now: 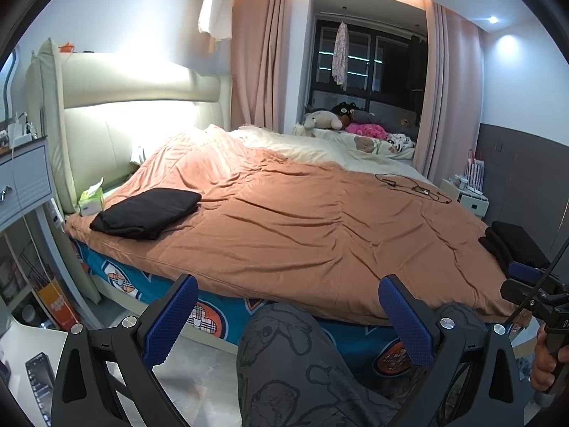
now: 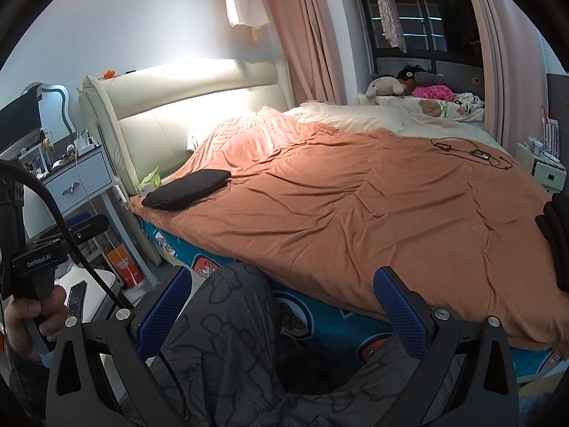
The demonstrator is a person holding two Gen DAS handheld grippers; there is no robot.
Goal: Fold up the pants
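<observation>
Neatly folded black pants (image 1: 145, 214) on rumpled orange quilt (image 1: 302, 220), both claws (image 1: 288, 323) (image 2: 281, 313) wide, empty.

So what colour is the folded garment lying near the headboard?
Plain black, on the orange-brown quilt; the folded garment shows best in the left wrist view.

Folded pants (image 1: 145, 215) matt black cloth; quilt (image 1: 302, 220) soft, wrinkled; headboard (image 1: 142, 106) smooth leather-like.
</observation>
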